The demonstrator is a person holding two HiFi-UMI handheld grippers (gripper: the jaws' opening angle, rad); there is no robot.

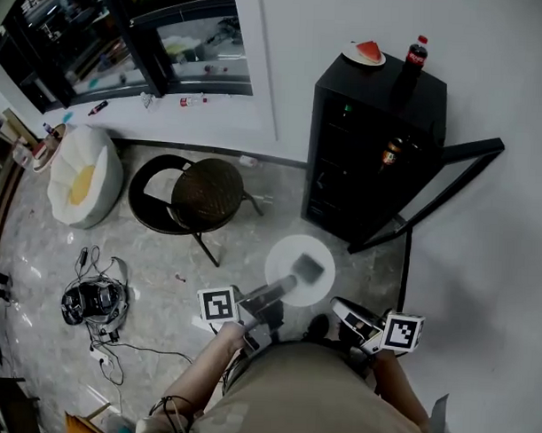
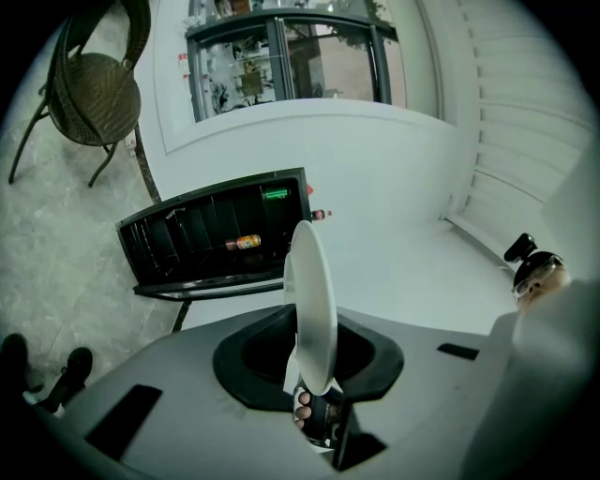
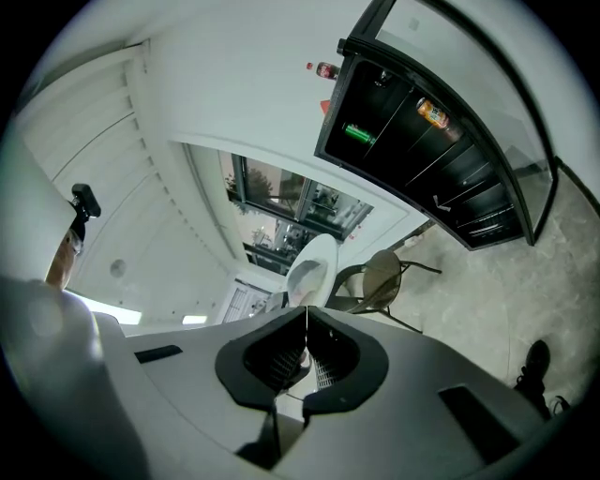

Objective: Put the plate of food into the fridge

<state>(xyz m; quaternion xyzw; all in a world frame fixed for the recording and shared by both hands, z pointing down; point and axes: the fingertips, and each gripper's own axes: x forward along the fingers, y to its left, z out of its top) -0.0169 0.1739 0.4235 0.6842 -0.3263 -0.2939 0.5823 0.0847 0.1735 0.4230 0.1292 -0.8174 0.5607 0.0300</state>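
Your left gripper has its fingers clamped on the rim of the white plate. The plate stands edge-on in the left gripper view and hangs over the floor, near the front of the black fridge, whose door is swung open. Your right gripper has its fingers pressed together on nothing. On top of the fridge sit a second plate with a red slice and a cola bottle
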